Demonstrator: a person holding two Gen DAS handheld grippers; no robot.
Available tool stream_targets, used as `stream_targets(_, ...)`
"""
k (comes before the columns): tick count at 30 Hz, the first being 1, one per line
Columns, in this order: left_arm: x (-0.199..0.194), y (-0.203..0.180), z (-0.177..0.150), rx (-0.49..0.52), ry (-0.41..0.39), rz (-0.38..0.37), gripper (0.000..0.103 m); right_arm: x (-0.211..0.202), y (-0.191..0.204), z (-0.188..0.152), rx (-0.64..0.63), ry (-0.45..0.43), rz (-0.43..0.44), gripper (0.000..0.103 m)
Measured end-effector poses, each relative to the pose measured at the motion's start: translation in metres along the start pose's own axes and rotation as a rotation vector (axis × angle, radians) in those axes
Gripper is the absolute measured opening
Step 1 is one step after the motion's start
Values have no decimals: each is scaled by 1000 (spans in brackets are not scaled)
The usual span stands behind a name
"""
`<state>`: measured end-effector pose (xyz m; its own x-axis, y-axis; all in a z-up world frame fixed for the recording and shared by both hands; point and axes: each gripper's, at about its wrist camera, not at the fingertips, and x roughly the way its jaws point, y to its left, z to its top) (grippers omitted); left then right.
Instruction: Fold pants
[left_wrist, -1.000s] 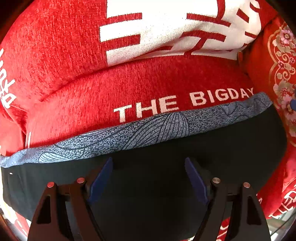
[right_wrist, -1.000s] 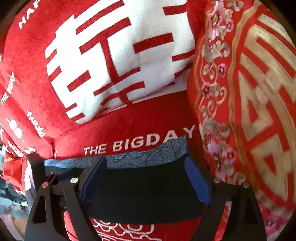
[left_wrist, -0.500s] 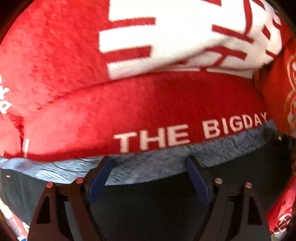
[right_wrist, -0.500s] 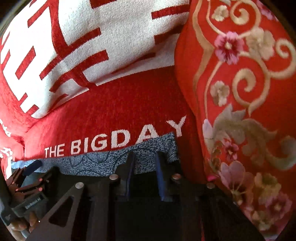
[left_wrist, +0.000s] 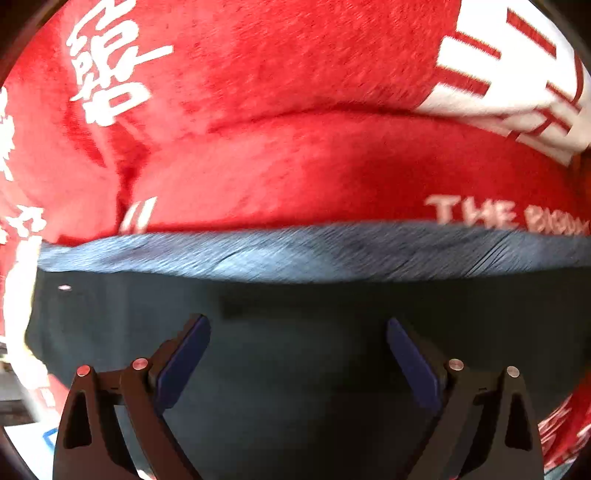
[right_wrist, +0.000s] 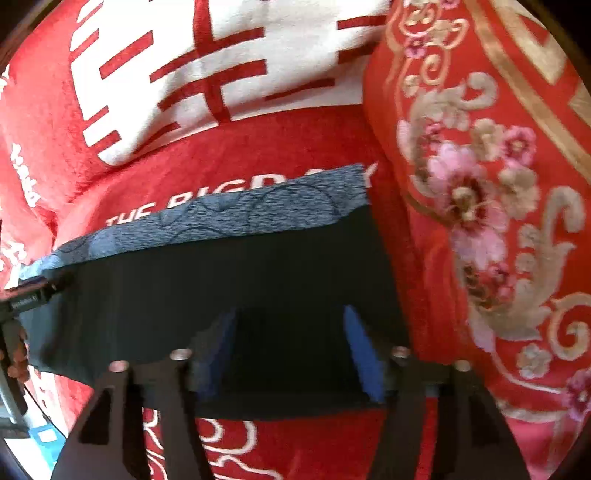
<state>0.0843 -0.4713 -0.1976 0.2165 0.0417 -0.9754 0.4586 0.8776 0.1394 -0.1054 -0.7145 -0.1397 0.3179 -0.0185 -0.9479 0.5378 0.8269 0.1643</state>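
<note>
While both grippers' jaws are opening with nothing pinched, the dark pants (left_wrist: 314, 332) lie folded on the red blanket (left_wrist: 295, 155), long axis crosswise beneath left gripper (left_wrist: 298, 332) and right gripper (right_wrist: 290, 317), patterned band (right_wrist: 221, 218) ahead.

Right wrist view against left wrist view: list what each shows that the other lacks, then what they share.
Right wrist only: the embroidered floral cushion, the pants' right edge, and the left hand-held gripper at the frame's left edge.
Left wrist only: white Chinese characters on the blanket.
Both: black pants with a grey-blue waistband, the red blanket, its "THE BIGDAY" lettering.
</note>
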Motion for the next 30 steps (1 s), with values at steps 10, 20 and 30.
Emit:
stream_targets(10, -10, 52, -43, -81, 68, 38, 97, 2, 12, -9, -74, 18, -10, 81)
stream_targets(20, -7, 59, -76, -97, 96, 19, 97, 7, 17, -12, -75, 52, 36, 87)
stream_targets(30, -15, 92, -85, -97, 61, 14, 97, -17, 41, -20, 88, 88, 114, 87)
